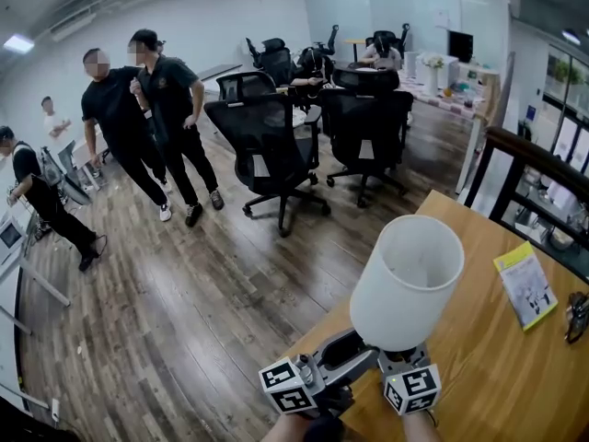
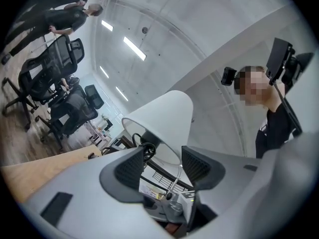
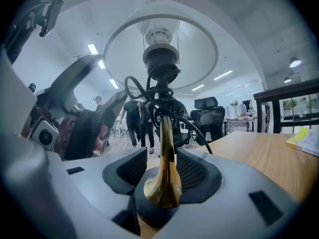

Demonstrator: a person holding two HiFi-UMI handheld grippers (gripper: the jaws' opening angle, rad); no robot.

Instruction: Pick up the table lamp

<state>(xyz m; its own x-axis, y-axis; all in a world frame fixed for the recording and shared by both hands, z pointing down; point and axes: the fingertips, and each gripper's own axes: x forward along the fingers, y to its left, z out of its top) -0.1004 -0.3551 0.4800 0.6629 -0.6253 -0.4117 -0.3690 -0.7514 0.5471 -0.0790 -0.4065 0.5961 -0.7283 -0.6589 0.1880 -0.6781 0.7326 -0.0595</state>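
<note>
Nearest me, the right gripper (image 3: 162,171) has its jaws released and spread, with the table lamp (image 1: 407,282) standing between them; its brass stem (image 3: 166,153) rises in the gap, close beside the right-hand pad, and neither pad looks to be pressing on it; under the flare sits what appears to be a dark round foot (image 3: 149,214) on the wooden table (image 3: 249,153). Just above the jaws a black cord (image 3: 149,96) is bundled round the stem, and higher still the white shade (image 3: 159,39) spreads overhead. The left gripper (image 2: 162,166) is also released, empty, tilted upward, with the shade ahead of and above its jaws. I judge the stem stiff but smooth, likely slippery; the shade light, thin and easily dented; so I would clamp low on the stem, beneath the cord, and mind the loose loops. The count: one lamp, one shade, one stem, two grippers; further right of the jaws, one yellow booklet (image 1: 526,285); beyond the table, two near office chairs (image 1: 271,150) with more behind, and several people (image 1: 170,109) on the floor, too spread out to count exactly.
</note>
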